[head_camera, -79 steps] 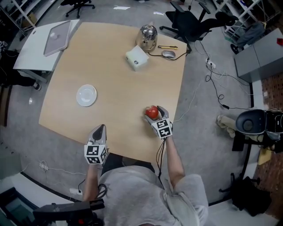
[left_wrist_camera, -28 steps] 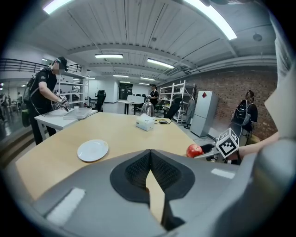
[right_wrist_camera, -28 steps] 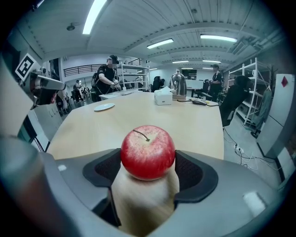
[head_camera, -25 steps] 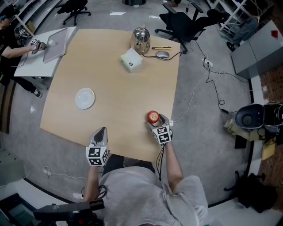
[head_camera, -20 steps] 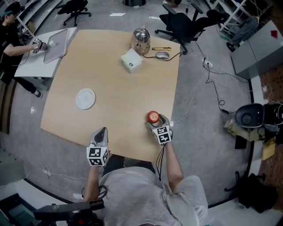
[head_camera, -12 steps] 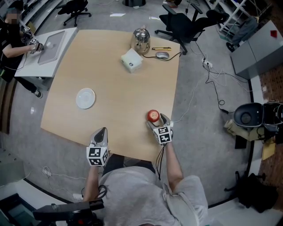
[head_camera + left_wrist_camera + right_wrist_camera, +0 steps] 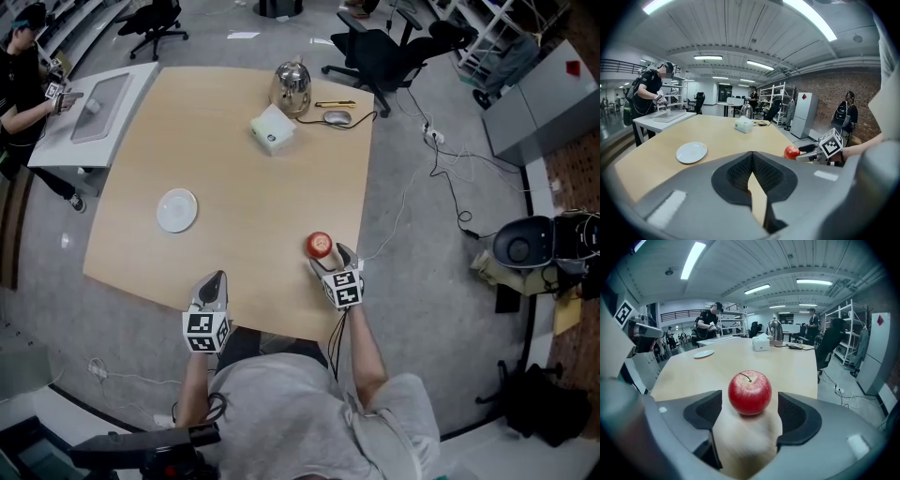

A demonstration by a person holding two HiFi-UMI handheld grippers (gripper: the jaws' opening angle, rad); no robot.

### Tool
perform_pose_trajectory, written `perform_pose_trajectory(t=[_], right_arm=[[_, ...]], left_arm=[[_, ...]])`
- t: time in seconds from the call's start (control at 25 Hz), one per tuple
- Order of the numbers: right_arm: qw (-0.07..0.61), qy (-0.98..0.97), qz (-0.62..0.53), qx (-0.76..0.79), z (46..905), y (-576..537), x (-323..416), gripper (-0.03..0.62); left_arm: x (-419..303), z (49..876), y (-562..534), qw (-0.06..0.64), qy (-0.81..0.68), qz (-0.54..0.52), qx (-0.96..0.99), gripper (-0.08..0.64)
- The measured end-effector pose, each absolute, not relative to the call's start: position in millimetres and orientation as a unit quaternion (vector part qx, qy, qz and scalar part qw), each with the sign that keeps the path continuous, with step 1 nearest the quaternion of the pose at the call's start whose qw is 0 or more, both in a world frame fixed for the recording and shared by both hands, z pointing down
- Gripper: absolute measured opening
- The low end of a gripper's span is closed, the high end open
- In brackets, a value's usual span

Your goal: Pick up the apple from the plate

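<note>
Red apple (image 7: 750, 393) sits stem-up, well apart from the plate (image 7: 176, 210), untouched between the right gripper's (image 7: 749, 402) spread jaws; left gripper (image 7: 752, 158) closed, empty.

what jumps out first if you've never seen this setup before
A bright red apple sits on the wooden table near its right edge, between the open jaws of the right gripper, with a gap on each side. Further left lies an empty white plate. The left gripper is shut at the near edge.
</note>
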State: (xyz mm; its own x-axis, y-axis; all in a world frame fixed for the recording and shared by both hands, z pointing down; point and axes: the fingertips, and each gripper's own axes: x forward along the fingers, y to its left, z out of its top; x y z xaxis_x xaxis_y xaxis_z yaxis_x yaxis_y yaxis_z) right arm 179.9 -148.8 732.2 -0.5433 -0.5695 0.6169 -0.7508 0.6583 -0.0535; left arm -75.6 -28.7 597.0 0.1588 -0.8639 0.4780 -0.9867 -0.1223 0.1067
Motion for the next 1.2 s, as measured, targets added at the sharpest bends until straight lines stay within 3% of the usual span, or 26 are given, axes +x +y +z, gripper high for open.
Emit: perform_pose_trajectory(t=[0.52,1.2], right_arm=[[0.255,-0.863,0.159,0.407,705.1,-128.7,198.4,0.364],[0.191,-0.856,0.152,0.455,648.0,-113.9,242.2,0.26]], left_arm=[[-46.7,593.1,-36.5,0.196,-0.61,0.145,0.754,0.02],[10.9,579.9,-51.9,0.179,-0.575,0.131,0.787,0.02]])
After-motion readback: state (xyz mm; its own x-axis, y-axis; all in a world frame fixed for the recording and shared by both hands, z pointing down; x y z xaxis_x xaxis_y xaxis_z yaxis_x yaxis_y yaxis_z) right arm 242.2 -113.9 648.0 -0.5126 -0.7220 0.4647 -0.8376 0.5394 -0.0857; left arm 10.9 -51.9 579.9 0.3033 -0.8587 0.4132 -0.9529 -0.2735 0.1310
